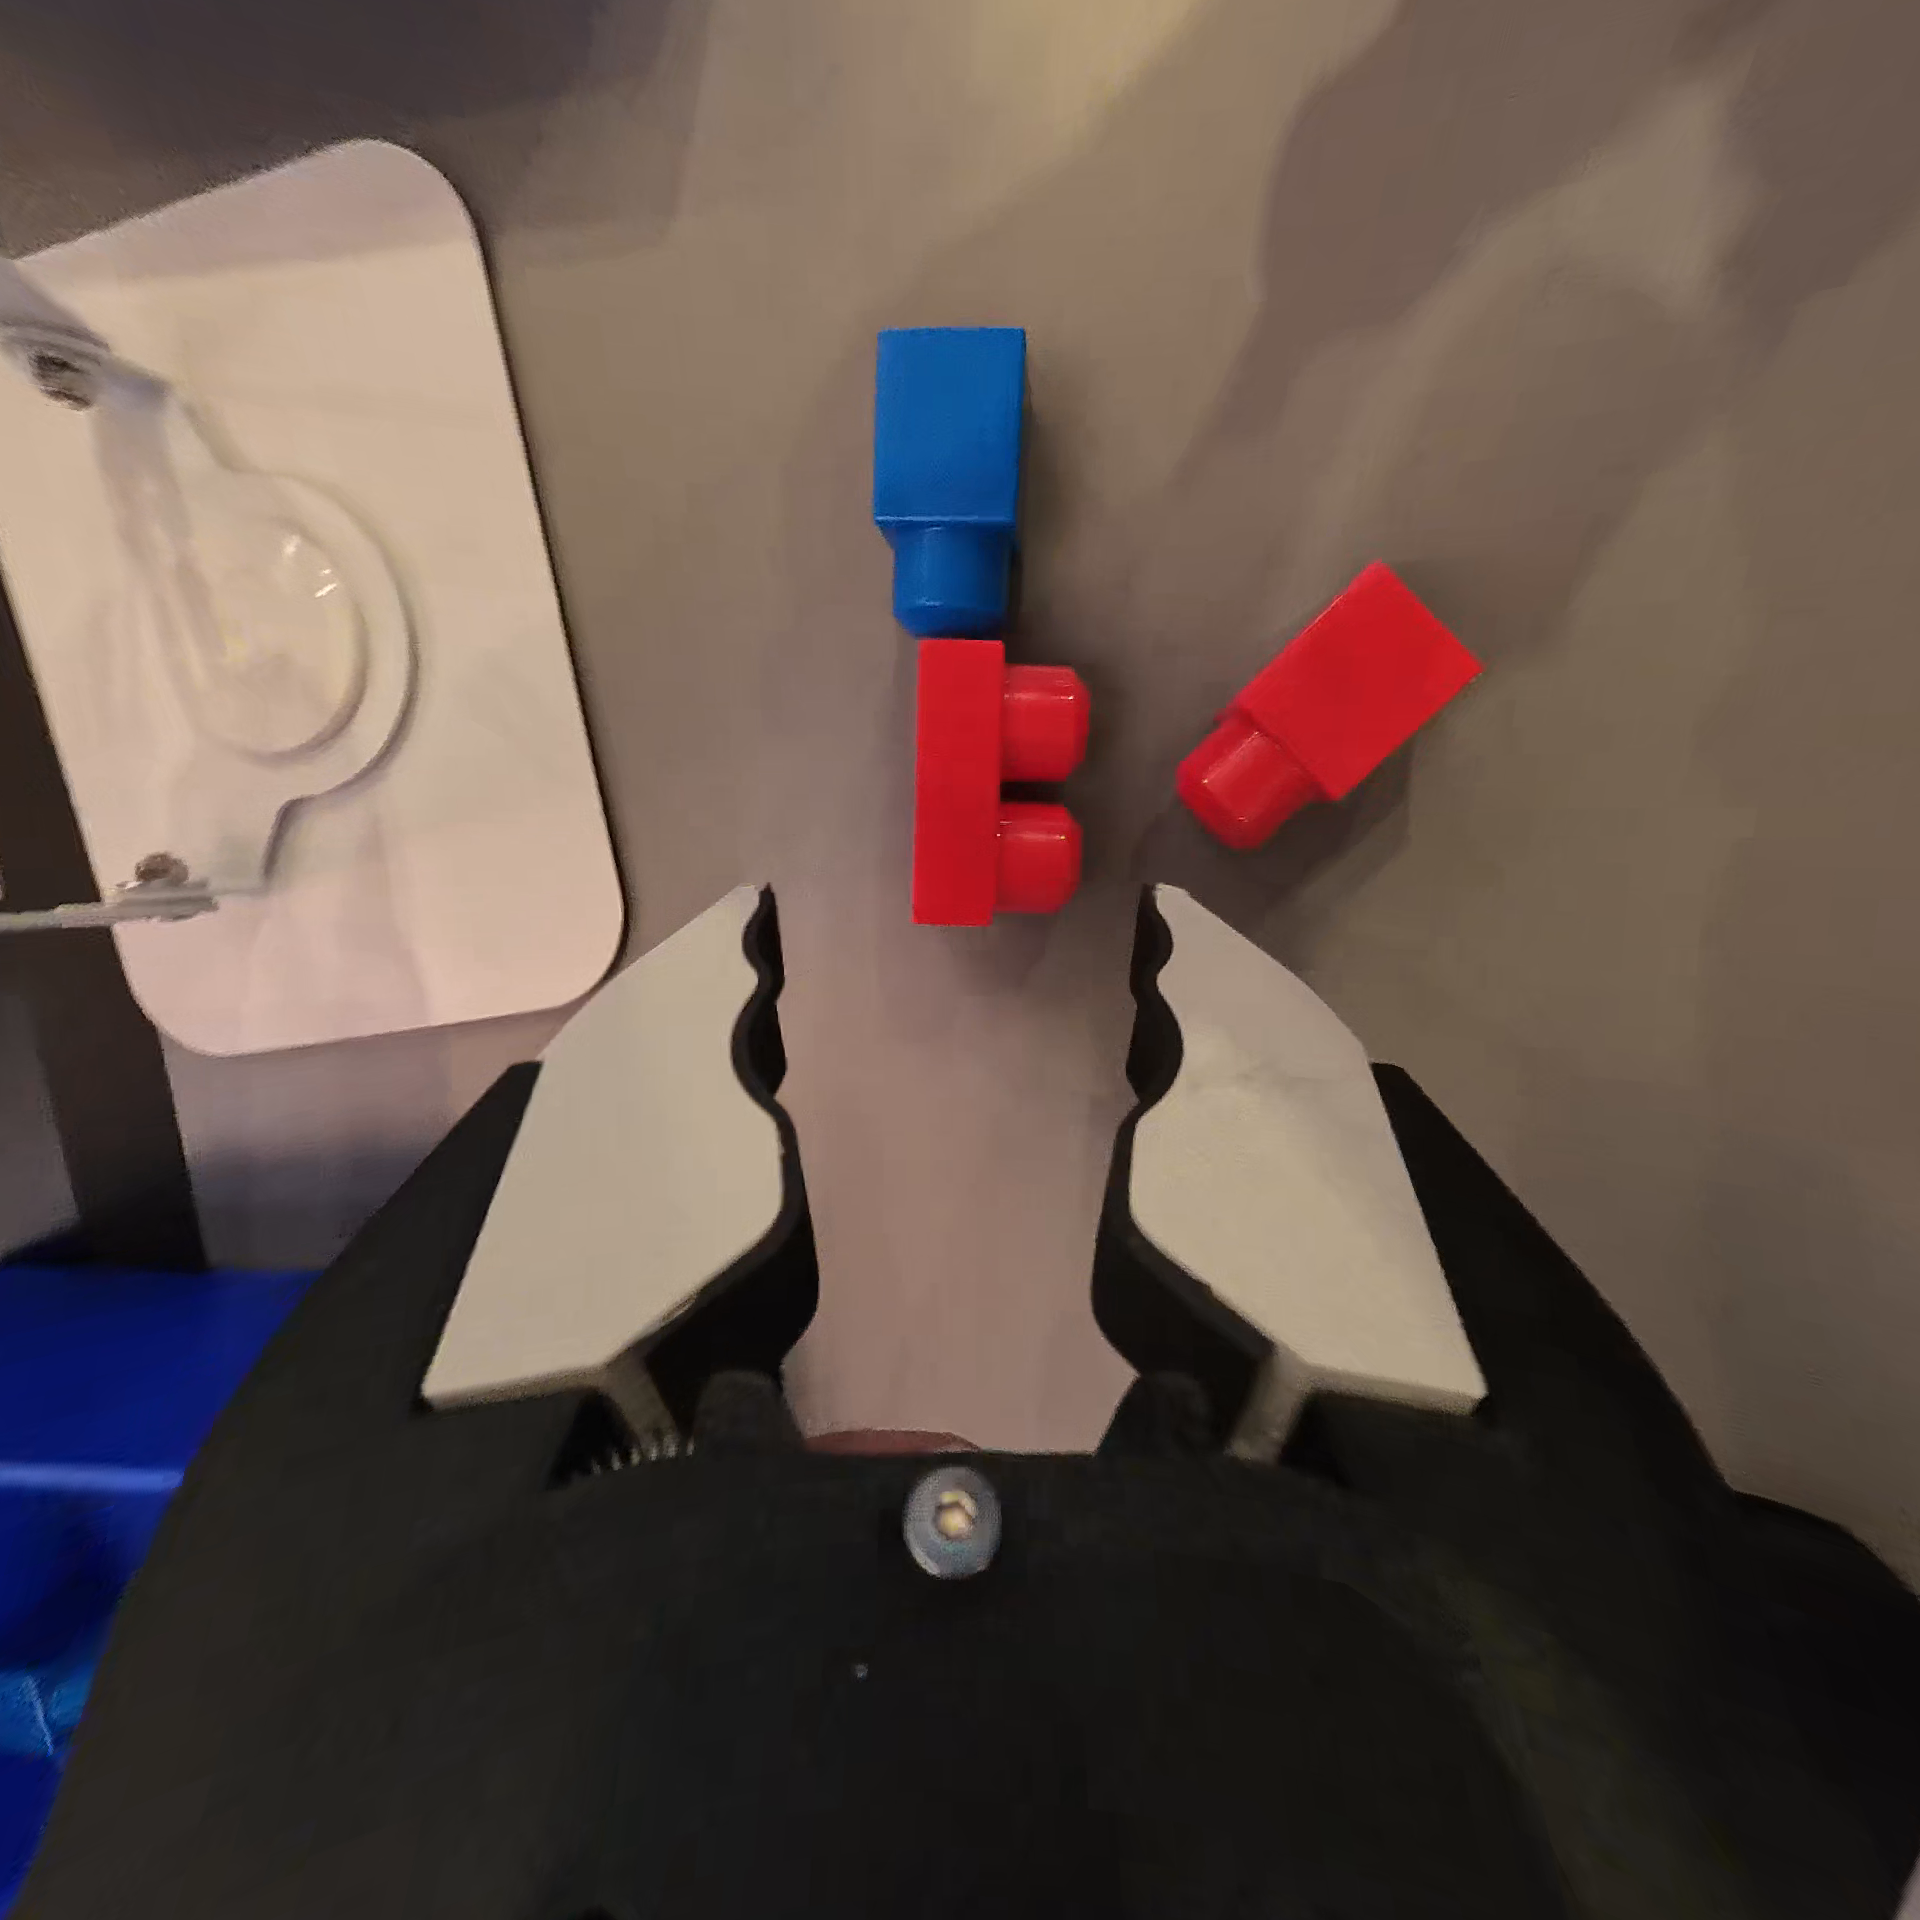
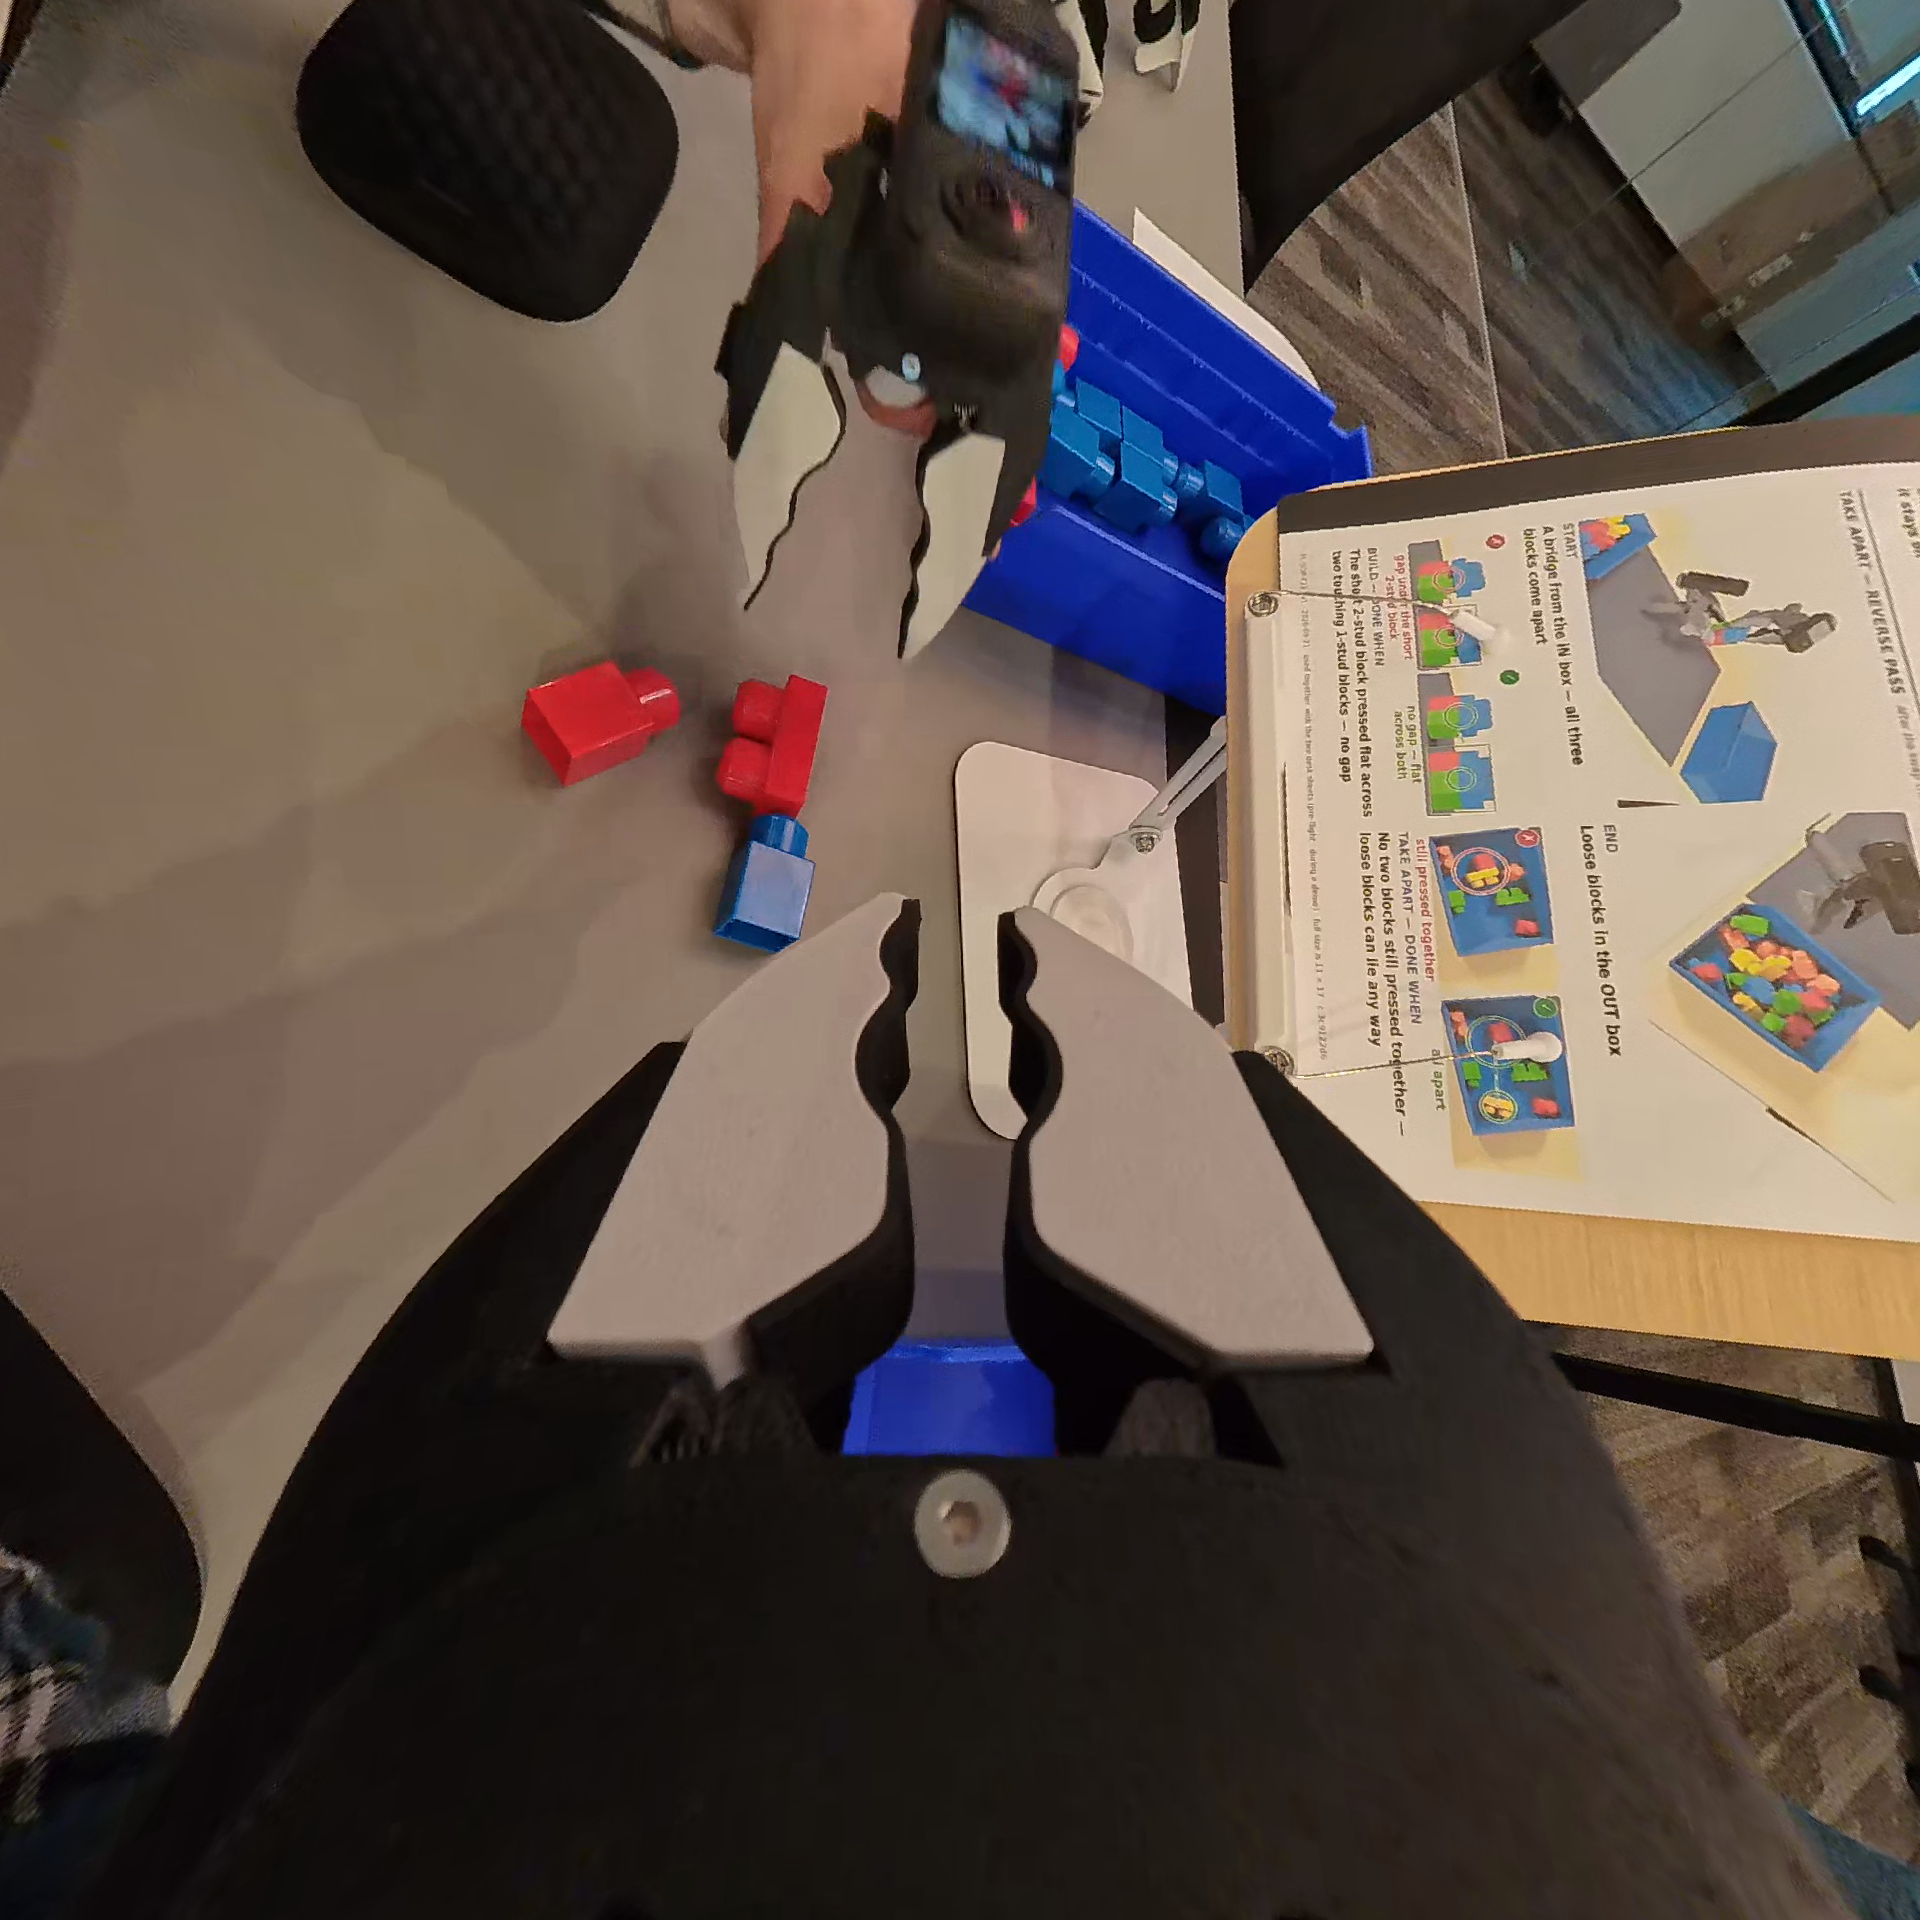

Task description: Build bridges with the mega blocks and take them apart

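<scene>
Three loose blocks lie on their sides on the grey table (image 1: 1558,1039): a blue one-stud block (image 1: 948,468), a red two-stud block (image 1: 961,779) touching its stud end, and a red one-stud block (image 1: 1340,696) apart to the right. My left gripper (image 1: 956,904) is wide open and empty, hovering just short of the red two-stud block. The right wrist view shows it (image 2: 831,623) above the same blocks: red one-stud (image 2: 587,722), red two-stud (image 2: 784,743), blue (image 2: 767,888). My right gripper (image 2: 958,914) stands slightly open with nothing between its fingers, beside the blue block.
A blue bin (image 2: 1091,613) with several blocks stands behind the left gripper; it also shows in the left wrist view (image 1: 104,1403). A white stand base (image 2: 1039,821) and an instruction board (image 2: 1558,1299) are at the right. A black pad (image 2: 488,156) lies far left.
</scene>
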The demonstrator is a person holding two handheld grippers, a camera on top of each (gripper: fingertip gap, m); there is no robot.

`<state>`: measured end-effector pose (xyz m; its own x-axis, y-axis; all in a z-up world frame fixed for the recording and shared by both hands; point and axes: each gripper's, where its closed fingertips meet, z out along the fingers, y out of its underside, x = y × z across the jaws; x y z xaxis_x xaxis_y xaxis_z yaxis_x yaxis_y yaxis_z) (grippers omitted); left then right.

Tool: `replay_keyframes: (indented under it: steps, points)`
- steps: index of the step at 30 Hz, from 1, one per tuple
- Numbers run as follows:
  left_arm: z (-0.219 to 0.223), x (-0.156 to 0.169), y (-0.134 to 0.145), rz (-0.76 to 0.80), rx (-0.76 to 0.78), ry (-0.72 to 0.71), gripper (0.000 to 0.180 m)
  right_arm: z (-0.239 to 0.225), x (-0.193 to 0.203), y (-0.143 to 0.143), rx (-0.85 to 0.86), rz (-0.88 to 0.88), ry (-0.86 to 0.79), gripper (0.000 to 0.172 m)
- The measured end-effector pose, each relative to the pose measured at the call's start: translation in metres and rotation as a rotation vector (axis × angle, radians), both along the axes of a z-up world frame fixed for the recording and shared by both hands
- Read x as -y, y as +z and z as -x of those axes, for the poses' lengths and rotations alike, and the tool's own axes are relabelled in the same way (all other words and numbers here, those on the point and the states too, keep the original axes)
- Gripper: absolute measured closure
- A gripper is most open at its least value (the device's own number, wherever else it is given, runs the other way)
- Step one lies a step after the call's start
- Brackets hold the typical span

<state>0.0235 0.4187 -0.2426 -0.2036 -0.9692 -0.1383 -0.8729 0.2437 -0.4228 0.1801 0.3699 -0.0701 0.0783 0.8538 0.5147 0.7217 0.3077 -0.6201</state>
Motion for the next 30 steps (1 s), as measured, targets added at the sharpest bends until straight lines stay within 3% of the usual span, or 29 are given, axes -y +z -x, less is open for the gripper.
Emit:
replay_keyframes:
  steps: [6, 16, 19, 23, 24, 26, 30]
  points:
    - [0.005, 0.015, 0.026, -0.071, 0.142, 0.072, 0.127, 0.004, 0.002, -0.002, 0.01, 0.006, 0.014, 0.157]
    - [0.003, 0.011, -0.014, -0.076, 0.096, 0.132, 0.124, 0.013, 0.005, -0.016, 0.044, 0.074, 0.052, 0.154]
    - [0.0, 0.016, -0.012, -0.044, 0.098, 0.179, 0.115, 0.012, 0.001, -0.026, 0.077, 0.109, 0.039, 0.153]
    - [-0.017, 0.066, 0.005, 0.074, 0.196, 0.069, 0.114, 0.009, -0.002, -0.03, 0.071, 0.135, 0.034, 0.152]
    - [-0.018, 0.073, 0.002, 0.035, 0.177, 0.017, 0.114, 0.009, -0.002, -0.03, 0.071, 0.139, 0.033, 0.152]
    - [-0.018, 0.067, -0.007, -0.091, 0.111, -0.003, 0.113, 0.008, -0.003, -0.032, 0.073, 0.147, 0.031, 0.152]
    - [-0.024, 0.068, -0.012, -0.063, 0.086, -0.016, 0.118, 0.006, -0.01, -0.045, 0.099, 0.19, 0.008, 0.153]
